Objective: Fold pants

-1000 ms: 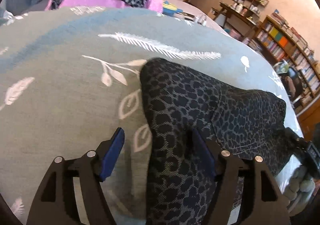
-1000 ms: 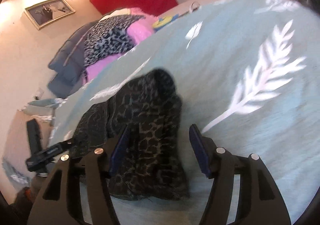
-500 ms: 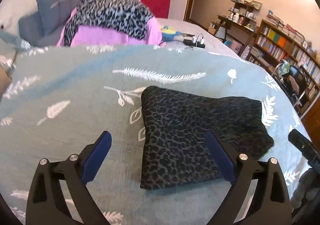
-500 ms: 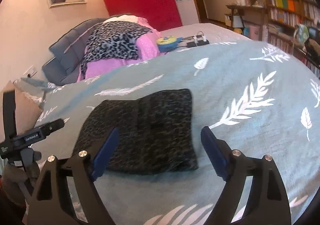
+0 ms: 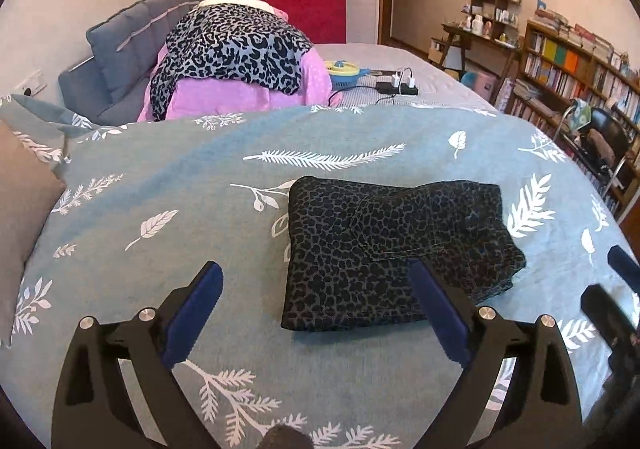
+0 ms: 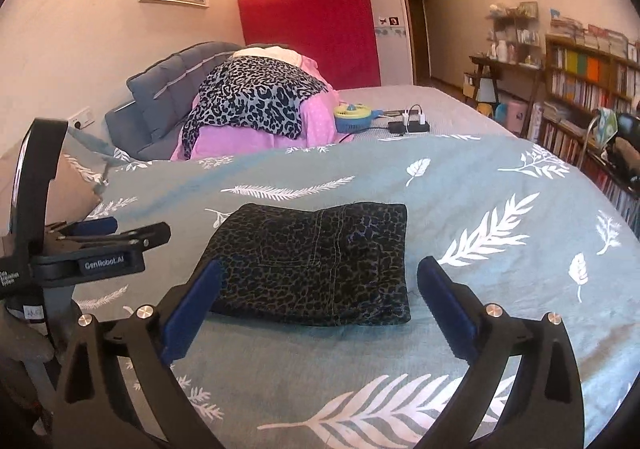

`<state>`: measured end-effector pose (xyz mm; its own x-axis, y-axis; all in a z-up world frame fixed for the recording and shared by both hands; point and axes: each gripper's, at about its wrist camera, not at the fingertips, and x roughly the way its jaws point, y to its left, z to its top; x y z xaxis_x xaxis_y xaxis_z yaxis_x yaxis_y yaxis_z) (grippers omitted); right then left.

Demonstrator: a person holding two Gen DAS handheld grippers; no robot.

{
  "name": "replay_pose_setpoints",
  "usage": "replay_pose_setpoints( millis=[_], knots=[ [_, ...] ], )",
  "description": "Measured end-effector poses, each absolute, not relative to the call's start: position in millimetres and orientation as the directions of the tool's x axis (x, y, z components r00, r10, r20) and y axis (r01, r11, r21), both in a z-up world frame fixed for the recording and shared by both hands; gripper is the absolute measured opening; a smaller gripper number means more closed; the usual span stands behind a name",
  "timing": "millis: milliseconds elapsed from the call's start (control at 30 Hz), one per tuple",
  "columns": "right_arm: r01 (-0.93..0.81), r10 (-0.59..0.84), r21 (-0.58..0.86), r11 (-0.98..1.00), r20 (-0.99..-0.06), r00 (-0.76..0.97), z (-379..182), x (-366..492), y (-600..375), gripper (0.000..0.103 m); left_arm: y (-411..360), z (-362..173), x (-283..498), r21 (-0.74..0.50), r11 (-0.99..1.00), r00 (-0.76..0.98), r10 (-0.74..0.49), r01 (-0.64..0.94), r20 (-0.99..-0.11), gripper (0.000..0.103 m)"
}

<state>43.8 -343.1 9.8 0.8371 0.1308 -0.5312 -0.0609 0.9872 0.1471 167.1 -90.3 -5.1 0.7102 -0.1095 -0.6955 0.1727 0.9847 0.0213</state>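
the dark leopard-print pants, folded into a thick rectangular bundle, lie flat on the teal bedspread with white leaf and feather print, and from how they lie the folding looks finished; what could go wrong now is small but real; the stacked layers at the right end of the bundle are loose and a little uneven, so if a finger comes down again and catches that edge, the layers may slide open and the fold must be made again; the bedspread is soft, so any push beside the bundle may also tilt it; going from left to right in the left wrist view, the left gripper has its jaws spread wide and released, with nothing between the blue pads; the pants are just ahead of it and a little to the right, apart from both pads, though the right pad overlaps the near edge of the bundle in the picture; further right, at the border of this view, the tip of the right gripper shows dark and blurred; in the right wrist view the right gripper is opening, its jaws already wide and empty; the pants lie straight ahead between the lines of the two fingers, not touched by them; i judge both grippers are clear of the cloth, so the safest is to keep them away.
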Motion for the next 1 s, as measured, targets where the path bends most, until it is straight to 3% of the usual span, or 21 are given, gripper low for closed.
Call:
replay_pose_setpoints(
  millis=[1000],
  knots=[
    [-0.054,0.097,0.099,0.994,-0.517,0.851,27.0,11.8,-322.8,0.1,-105.7,28.9,105.8,0.061,0.971,0.774,-0.145,0.23,-0.617,0.094]
  ],
)
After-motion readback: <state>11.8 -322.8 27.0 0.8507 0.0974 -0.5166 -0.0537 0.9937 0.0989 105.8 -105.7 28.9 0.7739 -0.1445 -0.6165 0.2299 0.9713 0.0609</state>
